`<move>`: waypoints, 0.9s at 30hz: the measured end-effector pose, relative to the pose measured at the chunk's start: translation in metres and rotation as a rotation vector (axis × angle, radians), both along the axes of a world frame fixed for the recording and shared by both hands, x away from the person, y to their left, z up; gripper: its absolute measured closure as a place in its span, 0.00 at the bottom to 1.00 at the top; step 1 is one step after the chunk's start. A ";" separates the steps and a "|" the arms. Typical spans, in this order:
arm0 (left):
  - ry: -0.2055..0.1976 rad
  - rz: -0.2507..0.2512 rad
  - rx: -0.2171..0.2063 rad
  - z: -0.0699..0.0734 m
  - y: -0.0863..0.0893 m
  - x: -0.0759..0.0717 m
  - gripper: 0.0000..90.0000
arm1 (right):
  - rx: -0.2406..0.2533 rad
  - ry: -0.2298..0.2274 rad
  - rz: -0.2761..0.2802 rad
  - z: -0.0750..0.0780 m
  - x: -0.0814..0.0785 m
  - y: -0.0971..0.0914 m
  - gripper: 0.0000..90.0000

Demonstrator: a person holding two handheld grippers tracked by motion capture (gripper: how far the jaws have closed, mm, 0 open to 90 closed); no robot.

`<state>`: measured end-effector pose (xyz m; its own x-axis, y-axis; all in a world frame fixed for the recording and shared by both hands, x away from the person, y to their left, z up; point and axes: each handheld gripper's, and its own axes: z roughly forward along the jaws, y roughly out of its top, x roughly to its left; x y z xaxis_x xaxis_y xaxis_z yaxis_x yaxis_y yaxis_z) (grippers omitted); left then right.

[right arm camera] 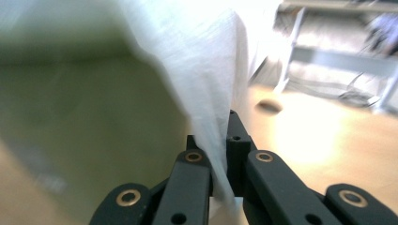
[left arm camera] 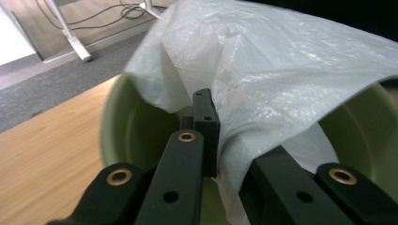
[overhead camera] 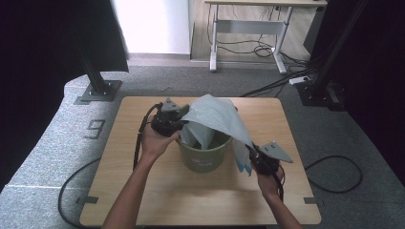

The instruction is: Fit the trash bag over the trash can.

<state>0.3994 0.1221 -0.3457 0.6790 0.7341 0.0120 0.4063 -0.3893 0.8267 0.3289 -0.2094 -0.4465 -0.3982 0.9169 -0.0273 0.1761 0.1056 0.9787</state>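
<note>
A green bucket stands in the middle of the wooden table. A white plastic bag is draped over its mouth and hangs down its right side. My left gripper is at the bucket's far left rim, shut on a fold of the bag, with the bucket's inside below the jaws. My right gripper sits low beside the bucket's right wall, shut on the bag's hanging edge. The thin film runs between its closed pads, and the bucket's wall is blurred at the left.
Two black stand posts rise beyond the table's far corners. A desk frame with loose cables stands on the floor behind. A cable loops on the carpet to the right of the table.
</note>
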 end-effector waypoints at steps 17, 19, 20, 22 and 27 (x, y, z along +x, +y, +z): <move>-0.123 -0.130 0.010 0.025 -0.017 -0.021 0.34 | -0.088 -0.150 0.077 0.072 0.001 0.004 0.98; -0.141 -0.142 0.012 0.031 -0.019 -0.026 0.29 | -0.102 -0.141 0.080 0.070 0.002 0.005 0.98; -0.146 -0.148 0.012 0.032 -0.019 -0.027 0.26 | -0.106 -0.130 0.076 0.069 0.004 0.004 0.98; -0.157 -0.155 0.013 0.035 -0.020 -0.030 0.25 | -0.107 -0.124 0.073 0.069 0.005 0.002 0.98; -0.165 -0.145 0.005 0.034 -0.017 -0.032 0.19 | -0.107 -0.101 0.030 0.067 0.011 -0.011 0.98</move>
